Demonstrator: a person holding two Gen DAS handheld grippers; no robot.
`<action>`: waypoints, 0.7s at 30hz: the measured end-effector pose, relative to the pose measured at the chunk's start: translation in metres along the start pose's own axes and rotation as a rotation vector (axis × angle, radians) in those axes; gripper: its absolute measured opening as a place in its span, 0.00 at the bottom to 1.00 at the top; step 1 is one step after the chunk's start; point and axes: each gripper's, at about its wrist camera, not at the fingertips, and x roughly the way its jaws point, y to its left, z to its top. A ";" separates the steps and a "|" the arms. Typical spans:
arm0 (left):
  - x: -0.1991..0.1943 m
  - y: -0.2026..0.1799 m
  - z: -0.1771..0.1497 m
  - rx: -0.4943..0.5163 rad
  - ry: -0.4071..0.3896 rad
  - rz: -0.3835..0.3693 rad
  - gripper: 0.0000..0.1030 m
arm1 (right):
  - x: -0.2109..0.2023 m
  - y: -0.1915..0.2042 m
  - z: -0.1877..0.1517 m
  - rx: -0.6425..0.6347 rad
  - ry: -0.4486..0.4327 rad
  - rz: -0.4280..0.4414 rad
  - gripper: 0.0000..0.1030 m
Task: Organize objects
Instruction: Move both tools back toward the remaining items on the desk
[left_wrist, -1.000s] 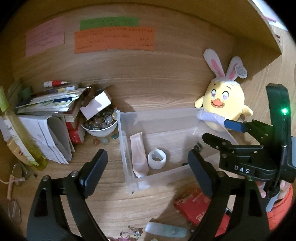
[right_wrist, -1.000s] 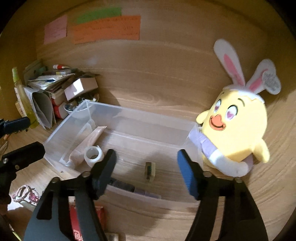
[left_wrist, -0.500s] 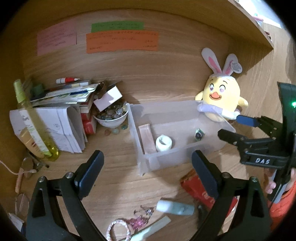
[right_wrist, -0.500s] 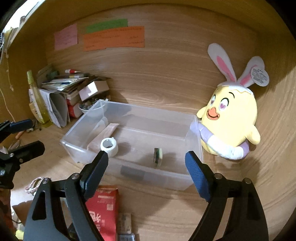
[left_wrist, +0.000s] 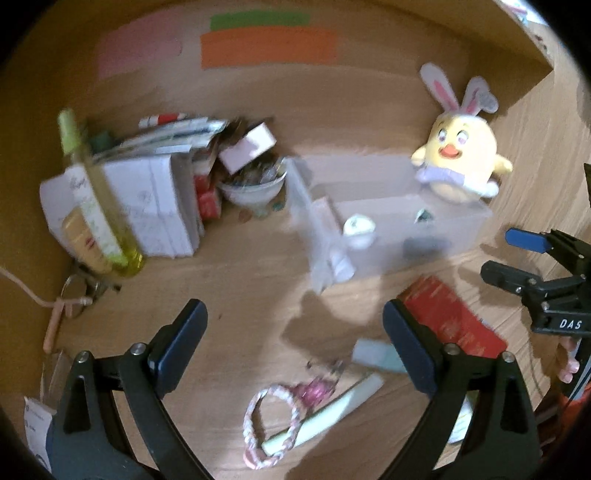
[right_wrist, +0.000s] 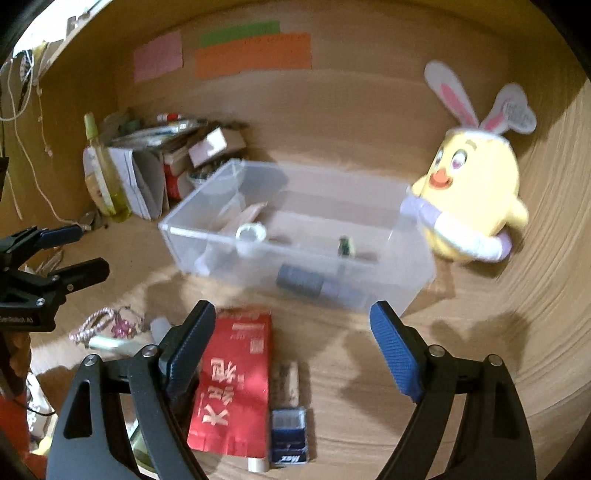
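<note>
A clear plastic bin (left_wrist: 458, 225) (right_wrist: 413, 280) stands mid-desk, with a white tape roll (left_wrist: 357, 227) (right_wrist: 251, 234), a pinkish tube and a small dark item (right_wrist: 345, 245) inside it. In front of it lie a red packet (left_wrist: 450, 317) (right_wrist: 232, 380), a pale green tube (left_wrist: 373, 356), a pink braided bracelet (left_wrist: 258, 424) (right_wrist: 92, 325) and a blue staple box (right_wrist: 290, 439). My left gripper (left_wrist: 293, 321) (right_wrist: 88, 251) hangs open above the bracelet, holding nothing. My right gripper (right_wrist: 291, 317) (left_wrist: 502, 254) is open over the red packet, also holding nothing.
A yellow plush chick with rabbit ears (left_wrist: 461, 162) (right_wrist: 472, 195) leans against the bin's right end. At the left are stacked papers (left_wrist: 155, 206), a bowl of stones (left_wrist: 255, 184), a yellow-green bottle (left_wrist: 99, 206) and glasses (left_wrist: 74, 295). Wooden walls close in behind and on both sides.
Both grippers have drawn back from the bin, which now looks smaller. The packet, bracelet and tubes in front of it have come into view. Both jaws stand a little wider.
</note>
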 end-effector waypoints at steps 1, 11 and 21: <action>0.002 0.003 -0.006 -0.005 0.015 0.008 0.94 | 0.003 0.000 -0.002 0.002 0.011 0.002 0.81; 0.015 0.022 -0.047 -0.036 0.155 0.001 0.94 | 0.032 0.008 -0.012 0.025 0.108 0.063 0.81; 0.014 0.030 -0.067 -0.018 0.166 -0.019 0.87 | 0.047 0.022 -0.017 0.001 0.157 0.061 0.81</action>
